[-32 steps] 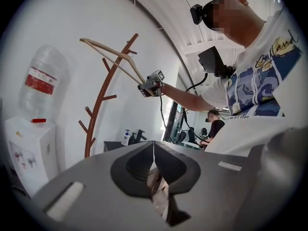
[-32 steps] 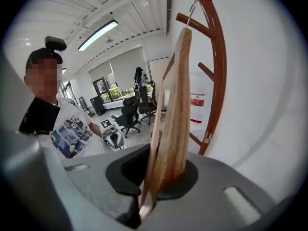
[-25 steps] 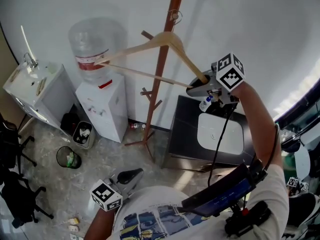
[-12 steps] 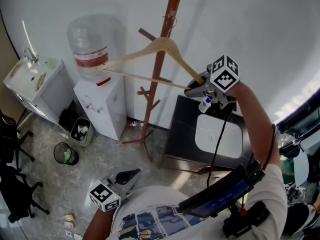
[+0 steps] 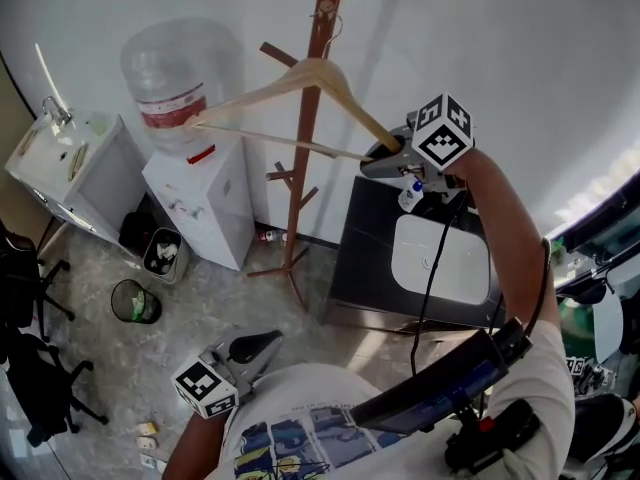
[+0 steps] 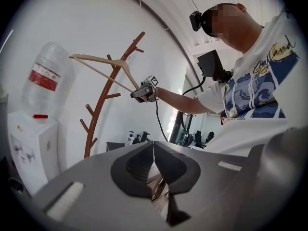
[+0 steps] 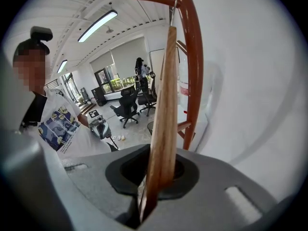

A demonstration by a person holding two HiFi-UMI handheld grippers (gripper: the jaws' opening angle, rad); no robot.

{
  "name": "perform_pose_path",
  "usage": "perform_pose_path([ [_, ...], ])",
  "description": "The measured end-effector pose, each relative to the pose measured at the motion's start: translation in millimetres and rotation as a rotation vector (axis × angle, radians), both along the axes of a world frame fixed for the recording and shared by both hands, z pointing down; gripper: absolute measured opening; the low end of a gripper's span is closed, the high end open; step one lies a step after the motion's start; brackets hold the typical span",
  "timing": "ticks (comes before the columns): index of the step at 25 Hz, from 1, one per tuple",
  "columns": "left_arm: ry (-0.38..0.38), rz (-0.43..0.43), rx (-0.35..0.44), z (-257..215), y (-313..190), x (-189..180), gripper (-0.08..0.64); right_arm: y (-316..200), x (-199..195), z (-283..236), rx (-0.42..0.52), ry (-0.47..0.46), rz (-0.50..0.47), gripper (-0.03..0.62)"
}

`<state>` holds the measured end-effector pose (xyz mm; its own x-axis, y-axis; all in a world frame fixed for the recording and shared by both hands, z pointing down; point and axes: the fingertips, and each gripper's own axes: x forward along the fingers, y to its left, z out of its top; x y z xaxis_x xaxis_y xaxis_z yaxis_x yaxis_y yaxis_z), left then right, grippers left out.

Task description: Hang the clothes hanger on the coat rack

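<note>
Right gripper is holding the light wooden triangular clothes hanger by one shoulder end, jaws narrow and clamped on the wood. Hanger is being held up high against the reddish-brown wooden coat rack, with its thin metal hook right at the pole near the top. Can't tell whether the hook is seated over a peg yet. Left gripper is hanging low by the person's body, jaws together, nothing between them.

Step in hand, as I'm reading it: getting the hook over an upper peg. Gripping at the far end is giving a long lever, so the hook end is likely swinging. Better to be keeping the grip firm, lowering slowly until the hook is bearing the weight, and only then opening. Letting go early is risking a drop to the floor.
</note>
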<state>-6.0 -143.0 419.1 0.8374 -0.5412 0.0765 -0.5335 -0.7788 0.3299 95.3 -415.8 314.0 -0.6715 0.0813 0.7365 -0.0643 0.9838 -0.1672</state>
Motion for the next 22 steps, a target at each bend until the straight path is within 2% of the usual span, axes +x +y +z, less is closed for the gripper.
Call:
perform_pose_path([
  [6,-0.014,0.003,0.0,-5,0,-1,0.006,-2,-1,0,-0.002,-0.071,0.002,0.037],
  [10,-0.023,0.009,-0.003,-5,1,0,0.006,-8,4,2,-0.028,-0.121,0.035,0.083],
  [16,-0.042,0.017,0.008,-6,0,-9,0.008,-21,7,-7,0.035,-0.188,0.109,0.121],
  [22,-0.048,0.035,0.002,-4,8,-13,0.008,-27,7,-11,0.052,-0.258,0.179,0.167],
])
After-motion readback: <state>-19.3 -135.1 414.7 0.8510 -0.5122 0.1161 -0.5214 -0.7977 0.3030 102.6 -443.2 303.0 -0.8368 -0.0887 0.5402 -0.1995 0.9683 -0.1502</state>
